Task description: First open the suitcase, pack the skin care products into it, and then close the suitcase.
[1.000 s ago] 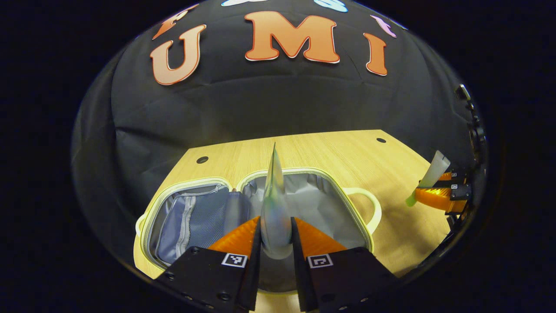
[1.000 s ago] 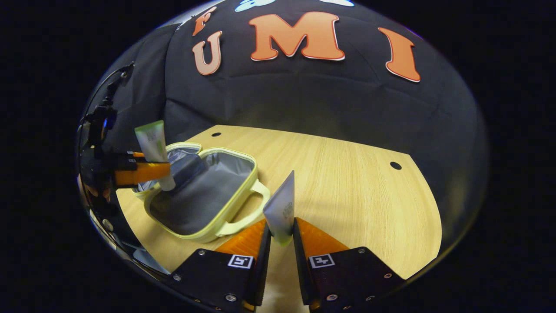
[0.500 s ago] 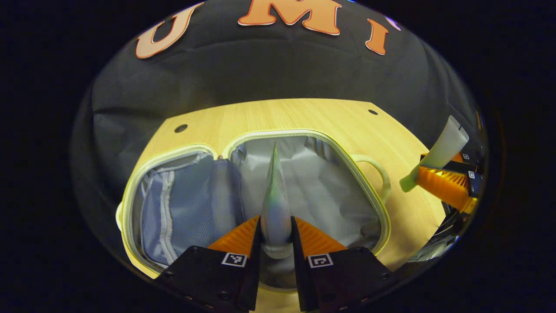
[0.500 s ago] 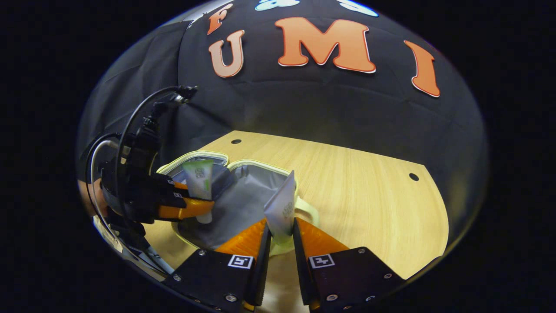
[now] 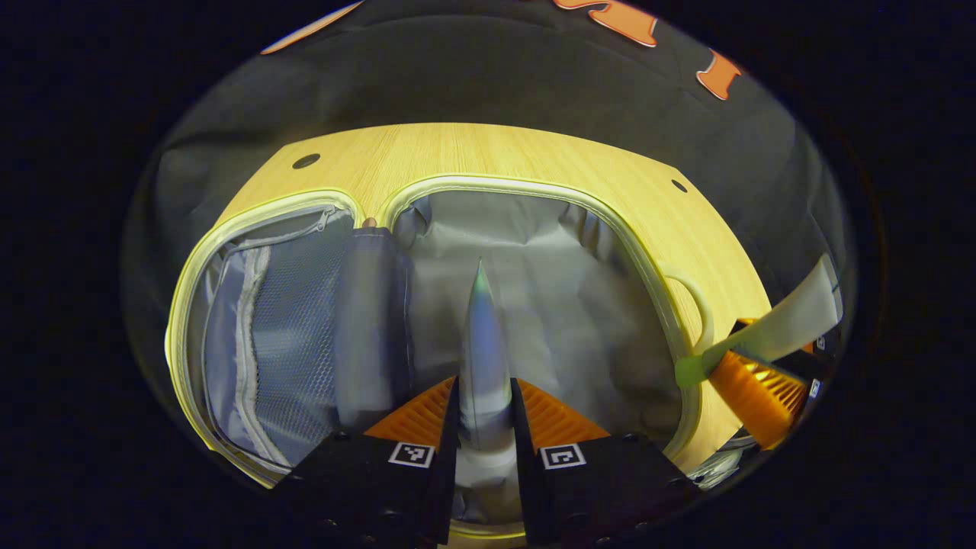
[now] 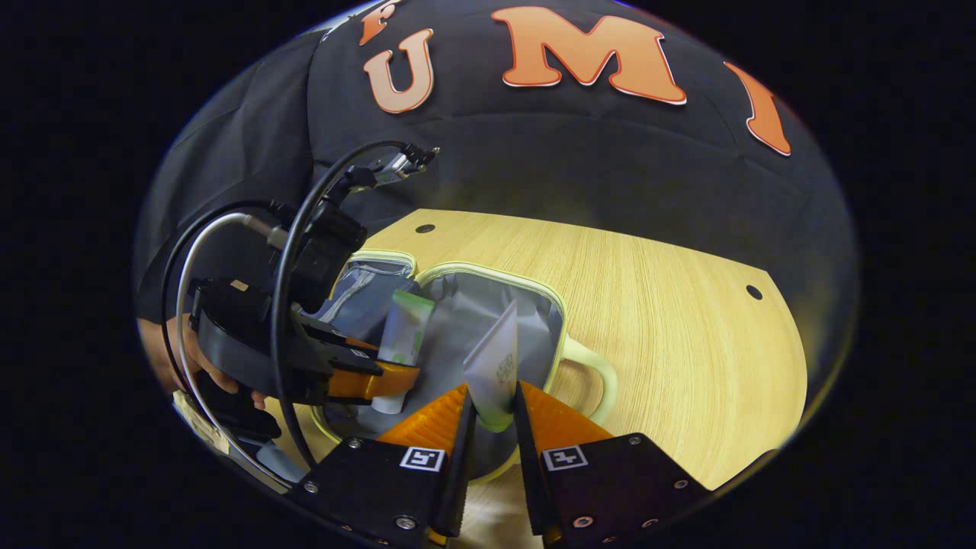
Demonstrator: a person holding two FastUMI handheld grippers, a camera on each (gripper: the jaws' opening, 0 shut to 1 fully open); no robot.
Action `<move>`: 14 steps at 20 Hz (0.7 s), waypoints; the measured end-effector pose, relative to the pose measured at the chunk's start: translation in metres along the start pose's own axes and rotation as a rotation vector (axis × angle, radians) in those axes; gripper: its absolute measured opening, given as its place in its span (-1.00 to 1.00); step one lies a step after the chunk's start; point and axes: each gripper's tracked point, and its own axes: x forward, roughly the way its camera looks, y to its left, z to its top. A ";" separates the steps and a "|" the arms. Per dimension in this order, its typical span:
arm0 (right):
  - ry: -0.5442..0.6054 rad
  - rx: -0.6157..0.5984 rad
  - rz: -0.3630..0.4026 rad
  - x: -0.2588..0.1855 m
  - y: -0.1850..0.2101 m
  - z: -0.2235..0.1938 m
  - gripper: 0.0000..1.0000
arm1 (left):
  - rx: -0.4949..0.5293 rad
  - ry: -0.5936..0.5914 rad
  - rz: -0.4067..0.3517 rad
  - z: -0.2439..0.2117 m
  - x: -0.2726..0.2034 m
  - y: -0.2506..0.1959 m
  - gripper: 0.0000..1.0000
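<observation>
A pale yellow-green suitcase (image 5: 534, 187) (image 6: 561, 305) lies open on the wooden table, grey lining in its right half, a mesh zip pocket (image 5: 290, 305) in its left half. My left gripper (image 5: 484, 415) is shut on a pale tube (image 5: 483, 358) that stands upright, low over the grey half; in the right gripper view this tube (image 6: 404, 328) and the left gripper (image 6: 374, 381) hang over the case. My right gripper (image 6: 494, 415) is shut on a second pale tube with a green cap (image 6: 497, 366), at the case's handle side (image 5: 770, 335).
The suitcase handle (image 6: 598, 374) points toward the bare right part of the wooden table (image 6: 671, 305). A hand (image 6: 164, 358) holds the left gripper, with cables (image 6: 282, 252) looping above it. The black cloth wall stands behind the table.
Both grippers have moved toward the open suitcase. The left one has sunk lower over the grey half with its tube; the right one has come left to the handle side with its tube.
</observation>
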 end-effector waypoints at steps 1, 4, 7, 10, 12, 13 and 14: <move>0.012 0.003 -0.001 0.005 -0.001 -0.001 -0.34 | -0.011 0.015 0.001 -0.001 0.006 -0.002 -0.28; 0.051 0.025 0.014 0.016 0.001 -0.006 -0.34 | -0.016 0.046 0.039 -0.004 0.014 0.001 -0.25; 0.080 0.038 0.020 0.024 0.002 -0.010 -0.34 | -0.035 0.020 0.005 -0.002 0.008 -0.006 -0.12; 0.116 0.046 0.033 0.031 0.004 -0.016 -0.34 | -0.042 -0.050 -0.012 0.007 -0.014 -0.008 0.27; 0.149 0.044 0.042 0.037 0.006 -0.024 -0.34 | -0.005 -0.119 0.001 0.016 -0.032 0.002 0.31; 0.170 0.044 0.049 0.040 0.006 -0.029 -0.34 | 0.010 -0.148 0.009 0.022 -0.043 0.007 0.31; 0.190 0.052 0.054 0.043 0.009 -0.033 -0.34 | 0.016 -0.182 0.017 0.029 -0.055 0.012 0.34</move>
